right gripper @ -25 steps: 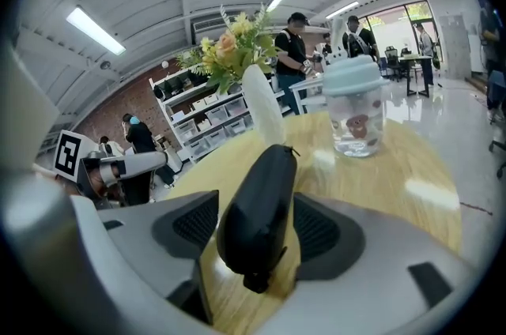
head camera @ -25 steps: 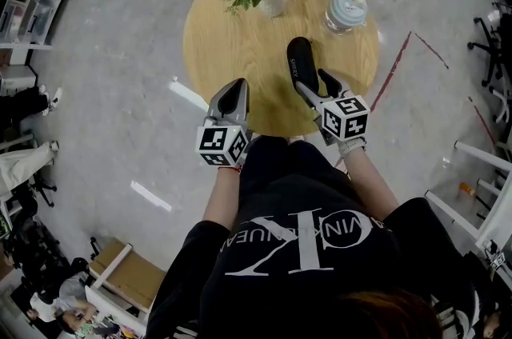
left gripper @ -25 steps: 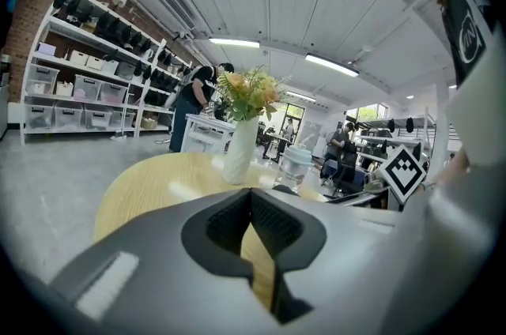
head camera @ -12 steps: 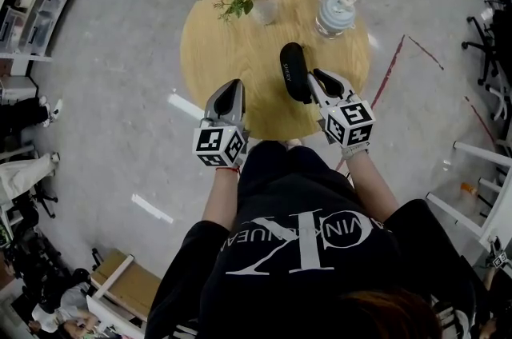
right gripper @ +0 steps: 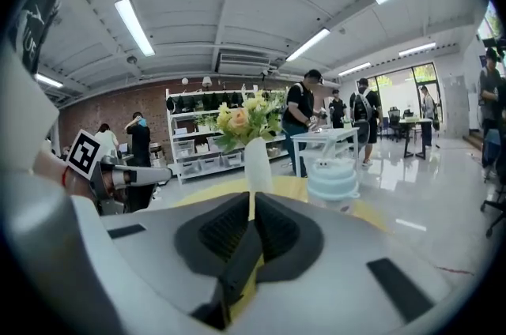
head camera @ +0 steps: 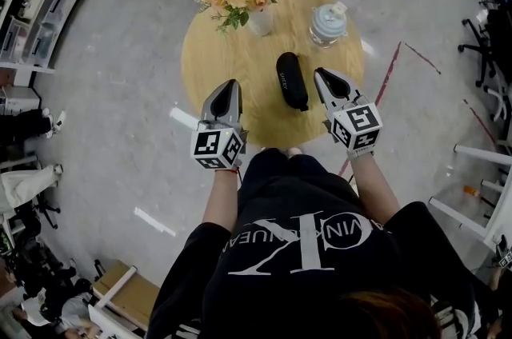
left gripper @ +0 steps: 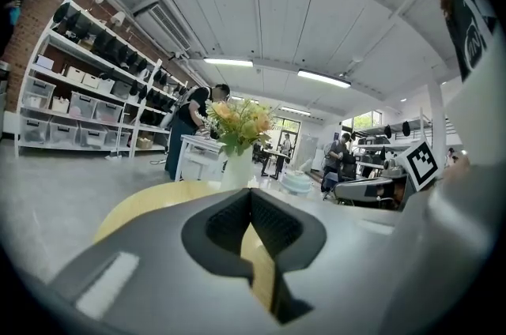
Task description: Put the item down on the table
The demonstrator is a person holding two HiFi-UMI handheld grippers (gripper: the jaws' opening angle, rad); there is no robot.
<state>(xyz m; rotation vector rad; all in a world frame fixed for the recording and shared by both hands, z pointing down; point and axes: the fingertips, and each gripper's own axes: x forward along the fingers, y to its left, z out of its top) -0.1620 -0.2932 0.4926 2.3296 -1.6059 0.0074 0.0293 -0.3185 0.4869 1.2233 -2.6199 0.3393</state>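
The black case [head camera: 292, 81] lies flat on the round table [head camera: 232, 65], just left of the right gripper [head camera: 322, 75] and apart from it; its long axis runs nearly parallel to the jaws; that gripper is closing right up, tips together, nothing between them; the left gripper [head camera: 230, 87], also closed and empty, sits farther off; flower vase [head camera: 260, 21] and pale lidded jar [head camera: 326, 24] stand beyond, clear of any retreat.

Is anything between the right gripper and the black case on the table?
Nothing visible. The black case lies flat on the round wooden table, and only bare tabletop separates it from the right gripper, whose jaws are shut and empty. The flower vase and pale blue jar stand farther back, out of the path.
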